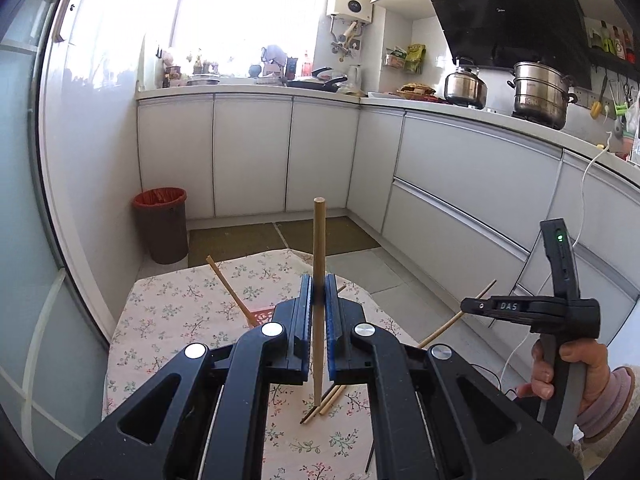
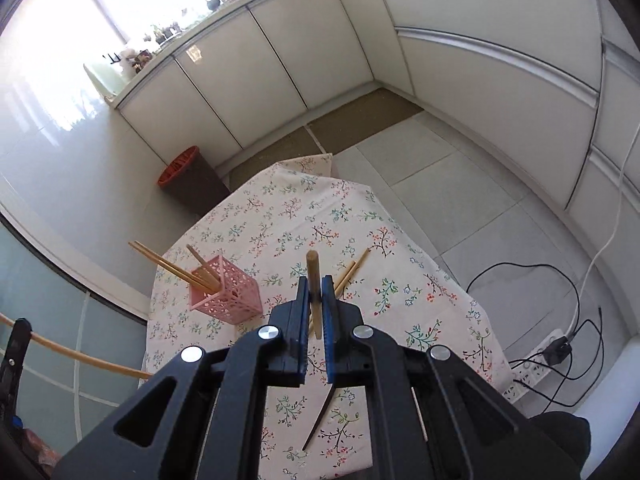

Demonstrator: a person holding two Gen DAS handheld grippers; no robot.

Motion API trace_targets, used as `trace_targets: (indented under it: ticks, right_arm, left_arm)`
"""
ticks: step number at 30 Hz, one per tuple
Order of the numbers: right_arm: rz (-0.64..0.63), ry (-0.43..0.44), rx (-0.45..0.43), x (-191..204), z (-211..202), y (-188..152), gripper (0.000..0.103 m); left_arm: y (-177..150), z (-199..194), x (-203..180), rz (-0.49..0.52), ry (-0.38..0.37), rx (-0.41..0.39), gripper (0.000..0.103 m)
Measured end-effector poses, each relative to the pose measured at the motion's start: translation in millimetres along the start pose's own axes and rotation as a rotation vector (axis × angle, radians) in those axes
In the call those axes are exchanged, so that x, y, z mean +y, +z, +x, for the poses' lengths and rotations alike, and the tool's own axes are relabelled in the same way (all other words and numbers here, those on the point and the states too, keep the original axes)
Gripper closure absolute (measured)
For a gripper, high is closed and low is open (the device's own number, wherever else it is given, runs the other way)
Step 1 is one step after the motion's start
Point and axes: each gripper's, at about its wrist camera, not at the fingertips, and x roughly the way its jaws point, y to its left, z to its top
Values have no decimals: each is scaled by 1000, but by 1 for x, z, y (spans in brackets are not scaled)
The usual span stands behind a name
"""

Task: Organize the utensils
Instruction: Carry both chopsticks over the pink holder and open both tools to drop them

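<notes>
My left gripper [image 1: 319, 282] is shut on a pale wooden chopstick [image 1: 319, 240] that stands upright between its blue pads, above the floral tablecloth [image 1: 176, 312]. To its right, a hand [image 1: 568, 368] holds my right gripper [image 1: 466, 306], which grips a second chopstick [image 1: 444, 328] slanting across its tips. In the right wrist view, my right gripper [image 2: 316, 282] is shut on that chopstick [image 2: 313, 268]. A pink perforated holder [image 2: 226, 294] with several chopsticks stands on the table at left. Two loose chopsticks [image 2: 354, 268] and a dark one [image 2: 320, 420] lie on the cloth.
A brown bin [image 1: 162, 224] with a red liner stands on the floor beyond the table. White cabinets [image 1: 248, 152] line the walls. A power strip [image 2: 536, 368] and black cables [image 2: 520, 276] lie on the floor to the right of the table.
</notes>
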Motion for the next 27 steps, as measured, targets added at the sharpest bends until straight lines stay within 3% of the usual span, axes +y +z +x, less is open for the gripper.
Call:
trace_targets:
  ticks: [14, 22, 27]
  right_arm:
    - [-38, 48, -177, 35, -41, 88, 97]
    - [-75, 125, -230, 76, -28, 128, 97]
    - [-131, 155, -210, 107, -3, 126, 97]
  left_arm:
    - [37, 48, 31, -81, 112, -18, 98]
    - [42, 95, 43, -99, 179, -21, 98]
    - [25, 126, 53, -103, 197, 25, 97]
